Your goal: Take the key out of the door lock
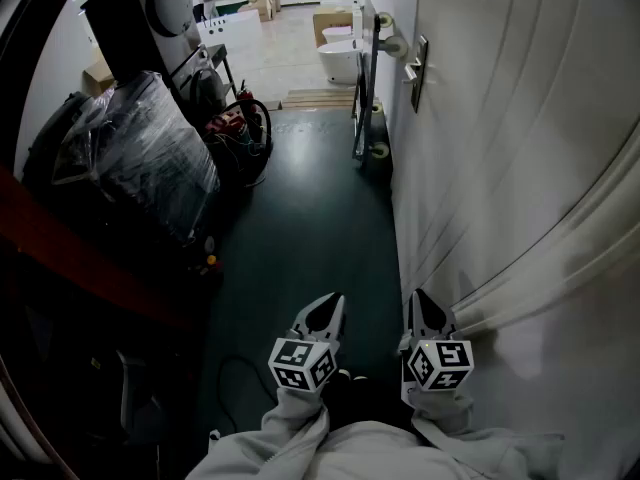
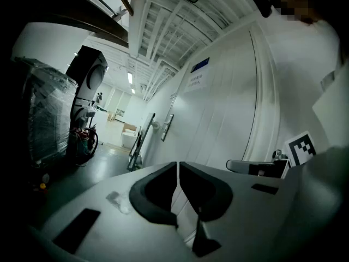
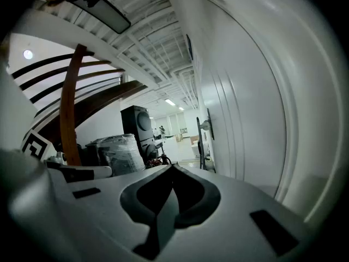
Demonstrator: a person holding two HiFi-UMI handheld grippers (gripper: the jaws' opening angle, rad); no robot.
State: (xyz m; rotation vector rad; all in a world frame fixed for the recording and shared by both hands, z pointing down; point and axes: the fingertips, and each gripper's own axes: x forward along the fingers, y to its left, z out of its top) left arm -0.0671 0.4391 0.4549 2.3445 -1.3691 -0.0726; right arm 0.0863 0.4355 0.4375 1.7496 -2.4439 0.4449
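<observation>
A white door [image 1: 520,138] runs along my right in the head view. Far ahead on it is a dark lock plate with a lever handle [image 1: 417,70]. That handle also shows small in the left gripper view [image 2: 166,127] and the right gripper view [image 3: 208,125]. I cannot make out a key at this distance. My left gripper [image 1: 334,299] and right gripper [image 1: 418,294] hang low in front of me, side by side and far short of the handle. Both are shut on nothing, jaw tips together [image 2: 178,164] [image 3: 173,167].
The corridor has a dark green floor [image 1: 310,218]. A plastic-wrapped stack [image 1: 150,163] and stacked machines [image 1: 150,13] line the left side, with red cables [image 1: 238,123] beside them. A framed panel on wheels [image 1: 362,78] leans by the door. Toilets [image 1: 338,60] stand beyond.
</observation>
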